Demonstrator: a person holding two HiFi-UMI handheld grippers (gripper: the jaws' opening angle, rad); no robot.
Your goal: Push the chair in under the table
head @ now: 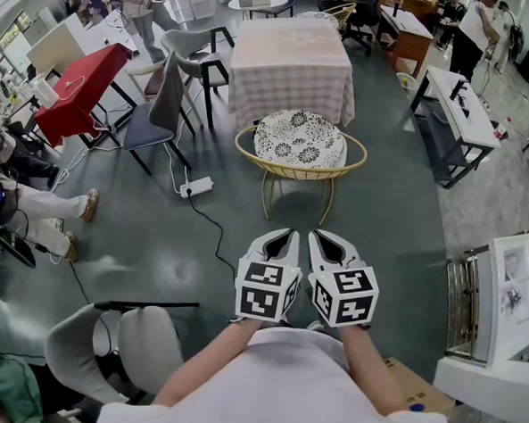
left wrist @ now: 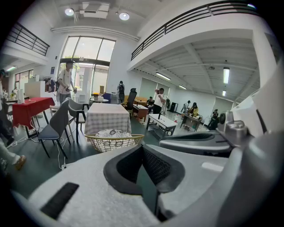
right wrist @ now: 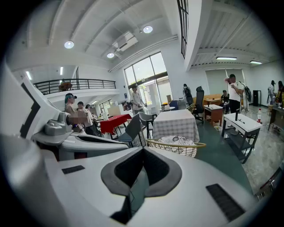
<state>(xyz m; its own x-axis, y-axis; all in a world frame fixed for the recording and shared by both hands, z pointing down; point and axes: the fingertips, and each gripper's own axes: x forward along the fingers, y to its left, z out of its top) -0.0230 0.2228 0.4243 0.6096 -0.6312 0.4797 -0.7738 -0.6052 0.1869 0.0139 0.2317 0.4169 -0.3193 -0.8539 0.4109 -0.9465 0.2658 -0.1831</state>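
Two claws are hanging side by side in front of the person, the left claw [head: 278,239] and the right claw [head: 325,240]. Each is keeping its jaws pressed together on nothing, with the tips pointing forward and slightly downward. Ahead of both claws and apart from them, the chair [head: 289,171] is standing on the dark green floor [head: 159,248]. It is a round gold wire basket on thin legs, carrying a black-and-white patterned cushion [head: 298,140]. Ahead and to the left of the claws, a white power strip [head: 196,187] is lying on the floor with its cable trailing. Beyond the chair, the bench [head: 284,71] is wearing a checked cloth, and the chair is sitting in front of its near edge, not under it. Farther left, a grey chair [head: 155,110] is standing beside a red-draped bench [head: 82,83].
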